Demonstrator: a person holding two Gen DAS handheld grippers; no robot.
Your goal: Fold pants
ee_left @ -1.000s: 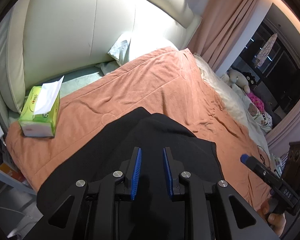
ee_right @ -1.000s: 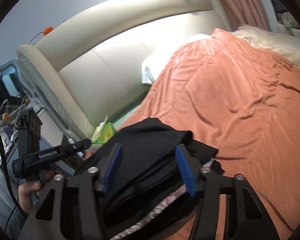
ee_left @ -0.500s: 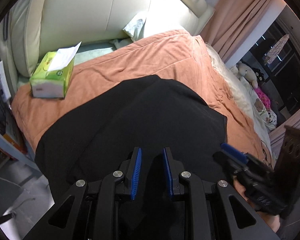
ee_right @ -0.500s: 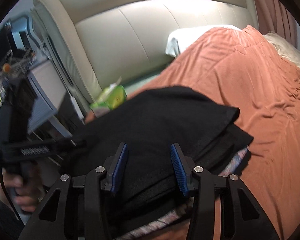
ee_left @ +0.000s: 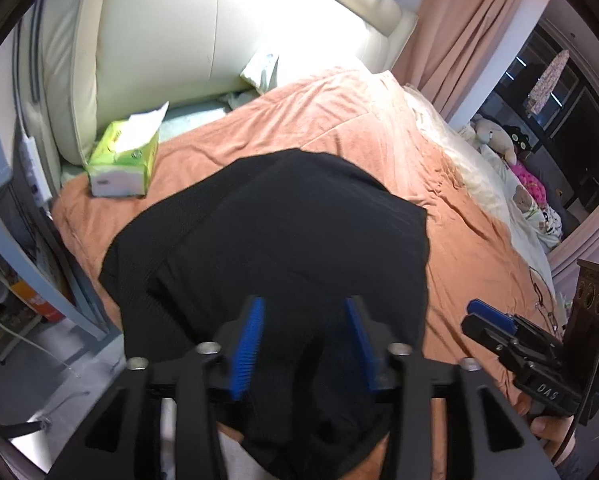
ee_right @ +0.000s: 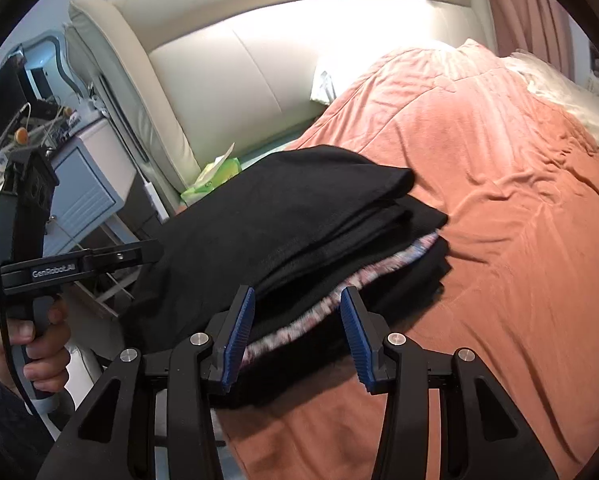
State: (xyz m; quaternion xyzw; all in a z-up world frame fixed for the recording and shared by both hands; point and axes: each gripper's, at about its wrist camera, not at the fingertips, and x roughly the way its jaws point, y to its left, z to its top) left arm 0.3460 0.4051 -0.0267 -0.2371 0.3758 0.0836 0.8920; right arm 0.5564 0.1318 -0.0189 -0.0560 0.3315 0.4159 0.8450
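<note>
The black folded pants were seen lying on the salmon-orange fleece blanket that was spread over the bed, at the blanket's near corner, by the bed's edge. From the left wrist view, the left black two-finger gripper with blue ribbed pads was held over the near end of the pants, its fingers spread apart with only dark cloth showing between them; no grip on the fabric could be made out. From the right wrist view, the right black two-finger gripper with blue ribbed pads was likewise found parted, its pads poised just before the side of the stack and nothing clamped between them. The pants were shown there as several stacked layers, with a strip of pink-and-white patterned lining or trim exposed between the lower layers. A green cardboard tissue box with a white sheet poking out was seen beyond the pants, at the blanket's far left corner, well apart from them and close against the cream padded leather headboard. A white pillow was glimpsed past the blanket's far edge, tucked at the foot of that headboard. Pink curtains were seen hanging to the right of the headboard.
</note>
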